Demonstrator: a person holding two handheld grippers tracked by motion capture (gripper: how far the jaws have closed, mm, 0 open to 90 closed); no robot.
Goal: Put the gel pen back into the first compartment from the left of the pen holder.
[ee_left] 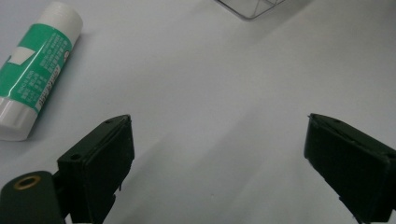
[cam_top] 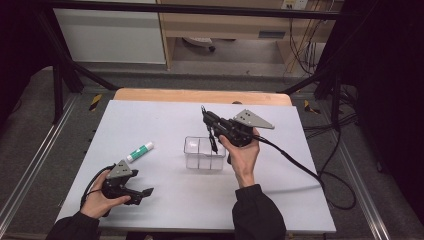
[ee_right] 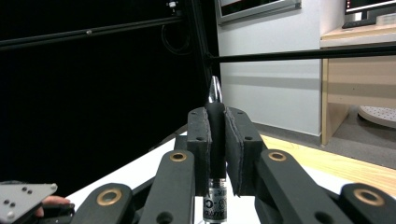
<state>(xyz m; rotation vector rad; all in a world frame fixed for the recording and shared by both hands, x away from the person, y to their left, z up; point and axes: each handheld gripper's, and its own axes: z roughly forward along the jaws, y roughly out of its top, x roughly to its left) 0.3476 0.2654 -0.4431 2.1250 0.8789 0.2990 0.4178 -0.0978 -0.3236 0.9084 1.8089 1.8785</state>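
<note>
The table [cam_top: 165,200] carries a clear plastic box [cam_top: 203,153] near its middle, divided into compartments. To the box's left, well apart, a green-and-white glue stick [cam_top: 140,151] lies on its side. The right tool [cam_top: 209,125] is raised over the box's far edge, its jaws clamped on a black pen [ee_right: 215,140]. The left tool [cam_top: 142,194] rests low near the table's front left, jaws spread wide with nothing between them, the glue stick beyond it.

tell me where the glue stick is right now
In the high view the glue stick lies on the table left of the clear box, just beyond the left gripper. The left gripper view shows it at upper left.
</note>
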